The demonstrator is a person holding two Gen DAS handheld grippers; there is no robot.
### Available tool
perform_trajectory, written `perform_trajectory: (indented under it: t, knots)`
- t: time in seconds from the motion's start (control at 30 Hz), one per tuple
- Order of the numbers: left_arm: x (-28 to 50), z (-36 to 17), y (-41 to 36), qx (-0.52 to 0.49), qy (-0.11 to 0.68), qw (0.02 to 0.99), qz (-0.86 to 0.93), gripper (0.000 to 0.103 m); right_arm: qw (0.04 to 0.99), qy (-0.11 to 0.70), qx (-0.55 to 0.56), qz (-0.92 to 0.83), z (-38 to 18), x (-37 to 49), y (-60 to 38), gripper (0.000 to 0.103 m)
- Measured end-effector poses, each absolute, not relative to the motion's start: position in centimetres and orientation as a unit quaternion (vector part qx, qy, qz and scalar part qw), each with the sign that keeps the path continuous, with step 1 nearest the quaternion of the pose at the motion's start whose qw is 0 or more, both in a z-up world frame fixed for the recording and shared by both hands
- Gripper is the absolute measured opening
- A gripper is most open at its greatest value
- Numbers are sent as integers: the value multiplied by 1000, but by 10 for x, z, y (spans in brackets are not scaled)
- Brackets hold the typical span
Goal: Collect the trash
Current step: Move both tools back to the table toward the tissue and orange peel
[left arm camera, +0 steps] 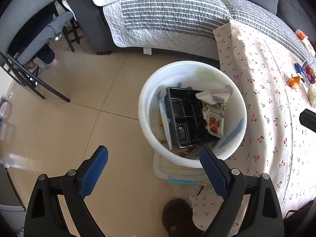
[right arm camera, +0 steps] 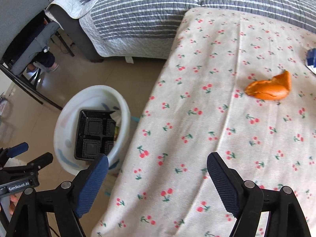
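Note:
A white round bin [left arm camera: 150, 90] stands on the tiled floor beside the table. Inside it lie a black plastic tray [left arm camera: 187, 118] and a snack wrapper [left arm camera: 214, 114]. My left gripper [left arm camera: 154, 154] hangs open above the floor, just in front of the bin, with nothing between its fingers. My right gripper [right arm camera: 158, 162] is open over the cherry-print tablecloth [right arm camera: 197, 118], empty. An orange peel [right arm camera: 270, 88] lies on the cloth ahead and to the right of it. The bin [right arm camera: 63, 118] shows at the left in the right wrist view, with the left gripper's tip [right arm camera: 17, 150] near it.
A sofa with a striped grey quilt [left arm camera: 167, 15] runs behind the bin and table. A grey chair [left arm camera: 29, 39] with a seated person's feet stands at the far left. More litter [left arm camera: 306, 73] lies on the table's far right. A clear box [left arm camera: 177, 173] sits under the bin.

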State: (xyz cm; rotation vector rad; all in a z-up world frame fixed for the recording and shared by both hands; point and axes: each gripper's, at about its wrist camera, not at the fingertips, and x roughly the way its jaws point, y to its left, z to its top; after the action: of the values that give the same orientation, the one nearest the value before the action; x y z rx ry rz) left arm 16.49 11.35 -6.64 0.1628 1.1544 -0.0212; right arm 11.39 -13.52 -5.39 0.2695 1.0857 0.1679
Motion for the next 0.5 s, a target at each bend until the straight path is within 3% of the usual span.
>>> perform_trajectory:
  t: [0.5]
  knots:
    - [178, -53, -15, 108, 534, 835, -82, 95, 835, 517, 181, -64, -44, 68, -285, 91]
